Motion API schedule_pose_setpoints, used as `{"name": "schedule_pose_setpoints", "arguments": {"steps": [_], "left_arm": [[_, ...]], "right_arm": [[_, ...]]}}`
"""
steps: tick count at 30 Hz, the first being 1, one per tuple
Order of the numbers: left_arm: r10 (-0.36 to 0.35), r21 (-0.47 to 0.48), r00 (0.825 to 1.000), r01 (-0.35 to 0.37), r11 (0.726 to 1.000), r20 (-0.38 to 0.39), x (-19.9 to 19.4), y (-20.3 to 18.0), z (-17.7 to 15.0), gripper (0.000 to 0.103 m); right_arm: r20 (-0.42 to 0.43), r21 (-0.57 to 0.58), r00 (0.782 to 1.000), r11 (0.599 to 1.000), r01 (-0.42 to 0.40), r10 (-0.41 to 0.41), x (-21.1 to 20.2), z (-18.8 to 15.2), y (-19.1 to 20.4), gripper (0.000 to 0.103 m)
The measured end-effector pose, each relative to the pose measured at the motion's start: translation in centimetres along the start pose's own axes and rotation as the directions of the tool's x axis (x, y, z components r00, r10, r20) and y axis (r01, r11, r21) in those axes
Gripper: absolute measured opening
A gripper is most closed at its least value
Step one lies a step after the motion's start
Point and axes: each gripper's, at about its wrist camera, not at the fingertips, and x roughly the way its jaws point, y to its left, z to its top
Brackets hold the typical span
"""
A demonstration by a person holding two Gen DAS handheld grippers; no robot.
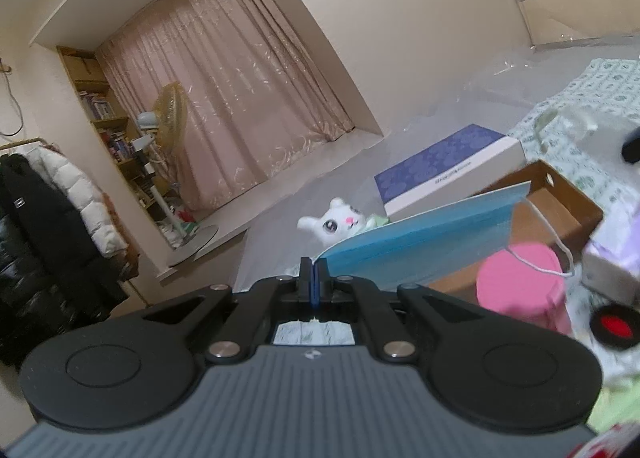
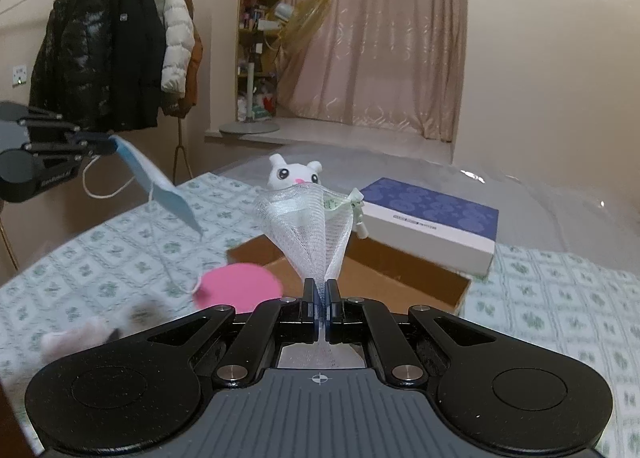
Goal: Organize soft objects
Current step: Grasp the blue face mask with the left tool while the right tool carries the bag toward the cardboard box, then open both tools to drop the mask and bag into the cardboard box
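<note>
Face mask [image 1: 420, 234] first, left wrist view: our left gripper [image 1: 311, 278] is pinching its edge, jaws pressed together on it. Mask's long axis runs right and away, ear loop [image 1: 548, 246] dangling over the pink lid [image 1: 520, 278] and cardboard box [image 1: 560, 197].

Right wrist view: our right gripper [image 2: 322, 294] is clamped on the mesh pouch [image 2: 308, 225], fanning upward, directly above the box. White plush [image 2: 294, 175] sits behind. Right looks nearer the box; left is off to the side.
</note>
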Motion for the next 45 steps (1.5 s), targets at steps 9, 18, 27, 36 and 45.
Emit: {"name": "schedule_pose_setpoints", "arguments": {"steps": [9, 18, 27, 36, 45], "left_arm": [[-0.077, 0.006, 0.997, 0.076, 0.997, 0.016, 10.7, -3.5, 3.1, 0.003], [-0.218, 0.023, 0.974, 0.220, 0.975, -0.062, 20.7, -7.6, 2.2, 0.003], [-0.354, 0.047, 0.928, 0.361, 0.931, -0.112, 26.3, -10.2, -0.2, 0.018], [-0.423, -0.098, 0.895, 0.413, 0.906, -0.143, 27.0, -7.8, -1.6, 0.031], [-0.397, -0.186, 0.892, 0.362, 0.914, -0.215, 24.3, -4.5, -3.5, 0.034]], "right_arm": [[-0.026, -0.049, 1.000, 0.999, 0.001, -0.002, 10.1, 1.1, -6.0, 0.003], [-0.083, -0.063, 0.996, 0.998, 0.009, -0.014, 16.2, -0.2, -10.4, 0.003], [-0.126, -0.091, 0.992, 0.996, -0.009, -0.002, 19.0, -1.0, -11.7, 0.003], [-0.139, -0.112, 0.990, 0.994, -0.013, -0.003, 20.0, -1.3, -11.3, 0.003], [-0.110, 0.015, 0.994, 1.000, 0.024, -0.022, 18.7, -0.6, -11.8, 0.075]]}}
